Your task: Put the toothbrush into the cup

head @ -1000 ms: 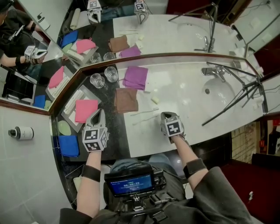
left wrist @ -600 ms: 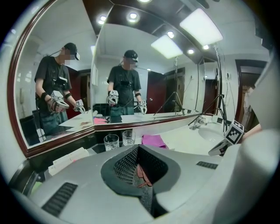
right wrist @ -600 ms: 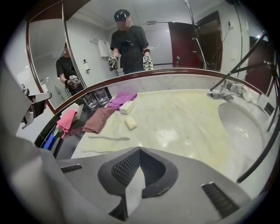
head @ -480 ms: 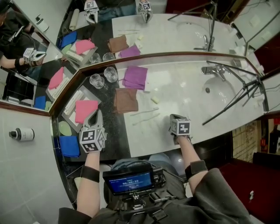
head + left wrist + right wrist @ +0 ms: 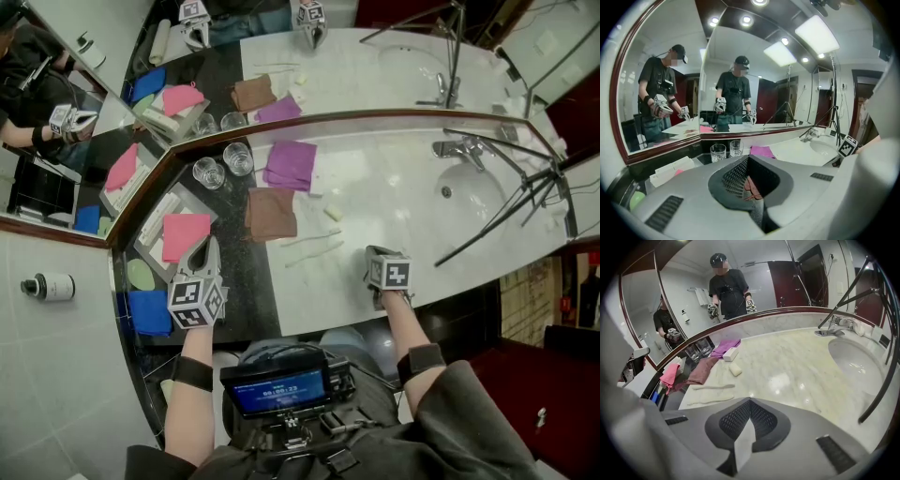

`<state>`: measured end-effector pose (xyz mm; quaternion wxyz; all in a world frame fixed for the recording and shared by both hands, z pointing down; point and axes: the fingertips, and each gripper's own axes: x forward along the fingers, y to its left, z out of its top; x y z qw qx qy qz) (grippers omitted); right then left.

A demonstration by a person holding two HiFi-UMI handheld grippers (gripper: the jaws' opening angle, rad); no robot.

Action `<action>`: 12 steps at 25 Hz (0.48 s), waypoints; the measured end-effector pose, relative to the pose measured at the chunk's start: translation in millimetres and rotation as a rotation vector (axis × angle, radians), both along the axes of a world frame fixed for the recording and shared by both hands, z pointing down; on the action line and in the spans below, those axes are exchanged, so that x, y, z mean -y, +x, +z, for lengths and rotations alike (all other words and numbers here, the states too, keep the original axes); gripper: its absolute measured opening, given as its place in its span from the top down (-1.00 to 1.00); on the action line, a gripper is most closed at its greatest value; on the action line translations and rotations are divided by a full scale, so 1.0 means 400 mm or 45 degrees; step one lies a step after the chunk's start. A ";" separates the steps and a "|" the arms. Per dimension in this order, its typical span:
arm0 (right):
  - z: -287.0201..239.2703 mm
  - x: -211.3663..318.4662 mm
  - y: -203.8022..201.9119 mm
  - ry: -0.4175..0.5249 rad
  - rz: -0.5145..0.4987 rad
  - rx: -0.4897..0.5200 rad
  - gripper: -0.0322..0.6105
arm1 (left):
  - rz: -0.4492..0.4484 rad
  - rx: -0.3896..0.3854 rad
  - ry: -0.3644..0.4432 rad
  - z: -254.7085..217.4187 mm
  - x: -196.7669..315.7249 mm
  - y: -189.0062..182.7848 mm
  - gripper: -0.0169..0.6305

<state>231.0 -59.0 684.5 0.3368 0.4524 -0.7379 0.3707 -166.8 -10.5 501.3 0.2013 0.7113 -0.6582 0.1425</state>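
A thin white toothbrush (image 5: 309,239) (image 5: 712,386) lies on the marble counter, with a second pale slender item (image 5: 314,254) (image 5: 710,400) just below it. Two clear glass cups (image 5: 208,172) (image 5: 237,157) (image 5: 717,152) stand at the back left by the mirror. My right gripper (image 5: 373,254) (image 5: 750,401) hovers to the right of the toothbrush, shut and empty. Over the dark counter section at the left, my left gripper (image 5: 207,244) (image 5: 748,159) is also shut with nothing held, well short of the cups.
A brown cloth (image 5: 270,213) and a purple cloth (image 5: 291,164) lie between cups and toothbrush. A tray (image 5: 153,225) carries a pink cloth (image 5: 183,234). Also here: a soap bar (image 5: 332,214), blue cloth (image 5: 148,311), sink (image 5: 466,197), faucet (image 5: 457,150), tripod legs (image 5: 506,211), and mirrors behind.
My right gripper has shifted to the right along the counter's front edge and rolled. The left gripper has stayed in place.
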 end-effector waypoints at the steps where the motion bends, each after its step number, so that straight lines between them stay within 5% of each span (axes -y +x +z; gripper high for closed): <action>1: 0.000 -0.001 -0.001 0.002 -0.004 0.000 0.86 | -0.001 0.005 -0.001 0.001 0.000 0.001 0.94; 12: 0.013 -0.020 -0.005 -0.014 -0.019 0.006 0.86 | 0.067 0.074 -0.027 0.011 0.012 0.022 0.81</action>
